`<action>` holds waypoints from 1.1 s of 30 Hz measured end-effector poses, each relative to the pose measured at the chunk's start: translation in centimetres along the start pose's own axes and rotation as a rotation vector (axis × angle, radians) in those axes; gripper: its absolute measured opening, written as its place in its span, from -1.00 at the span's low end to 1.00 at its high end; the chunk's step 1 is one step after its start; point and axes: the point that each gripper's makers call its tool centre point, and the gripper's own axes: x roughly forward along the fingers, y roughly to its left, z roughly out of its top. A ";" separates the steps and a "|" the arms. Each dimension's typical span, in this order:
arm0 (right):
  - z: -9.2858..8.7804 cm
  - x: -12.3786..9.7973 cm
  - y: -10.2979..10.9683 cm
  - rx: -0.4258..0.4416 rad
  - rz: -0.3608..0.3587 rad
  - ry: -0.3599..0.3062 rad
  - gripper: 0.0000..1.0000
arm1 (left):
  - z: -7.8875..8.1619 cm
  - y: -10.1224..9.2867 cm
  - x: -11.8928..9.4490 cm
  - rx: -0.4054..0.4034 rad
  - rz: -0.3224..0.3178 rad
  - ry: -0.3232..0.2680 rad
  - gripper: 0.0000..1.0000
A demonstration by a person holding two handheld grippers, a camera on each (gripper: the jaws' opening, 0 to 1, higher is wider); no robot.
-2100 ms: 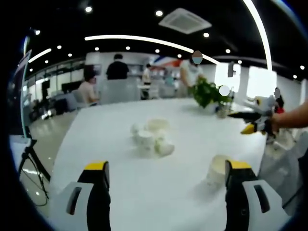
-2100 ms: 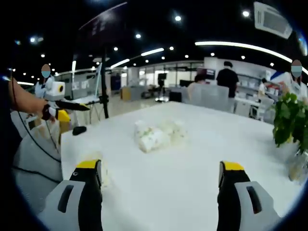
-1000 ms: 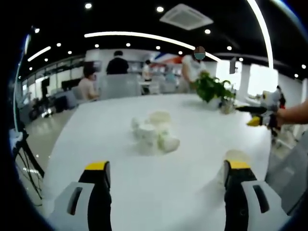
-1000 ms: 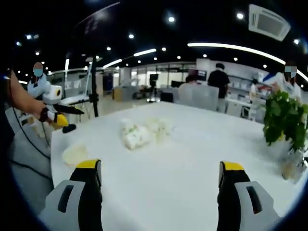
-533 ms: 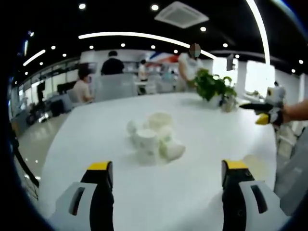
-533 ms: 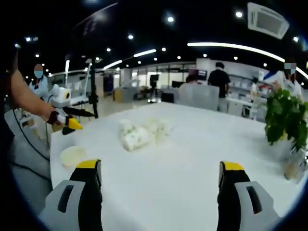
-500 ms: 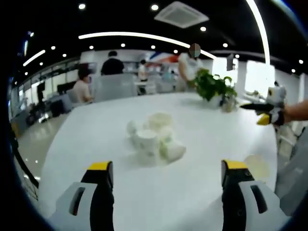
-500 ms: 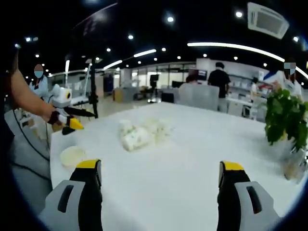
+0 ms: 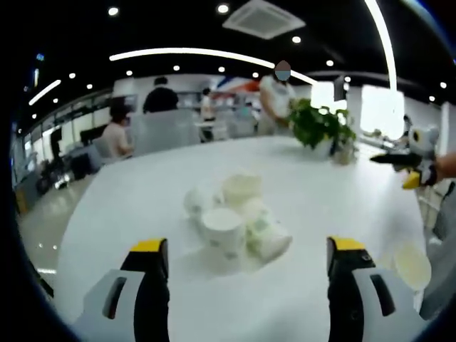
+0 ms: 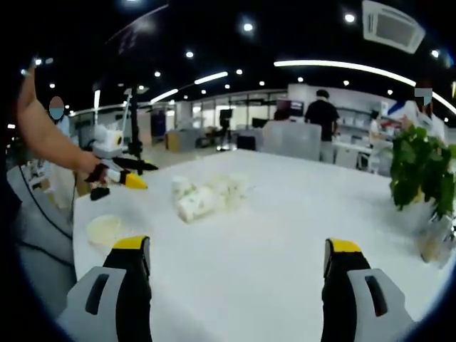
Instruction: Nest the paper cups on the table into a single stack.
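Observation:
A cluster of white paper cups (image 9: 235, 217) sits mid-table in the left gripper view, some upright, one lying on its side (image 9: 269, 241). A lone cup (image 9: 413, 266) stands near the table's right edge. My left gripper (image 9: 249, 267) is open just short of the cluster, its jaws wide apart. In the right gripper view the cluster (image 10: 203, 196) lies far ahead and the lone cup (image 10: 105, 229) stands at the left edge. My right gripper (image 10: 239, 267) is open over bare table. The left gripper (image 10: 121, 173) shows at the left, held by an arm; the right gripper (image 9: 413, 158) shows at the far right.
A potted plant (image 9: 319, 128) stands at the table's far right corner, also the plant (image 10: 420, 178) at right. The white table (image 10: 299, 221) is wide. People and chairs are behind it. A tripod (image 10: 134, 125) stands past the left edge.
The left gripper has advanced toward the cup cluster, which now looks larger and closer. The lone cup has slid to the lower right of its view. The right gripper has held almost still.

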 end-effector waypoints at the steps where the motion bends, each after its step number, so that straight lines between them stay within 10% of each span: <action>1: -0.1 0.0 0.0 0.000 0.001 0.002 1.00 | 0.1 0.2 0.3 0.003 0.002 0.000 0.79; 33: -1.3 1.0 1.4 0.016 0.042 0.035 1.00 | -2.2 3.0 7.0 0.032 0.061 0.112 0.15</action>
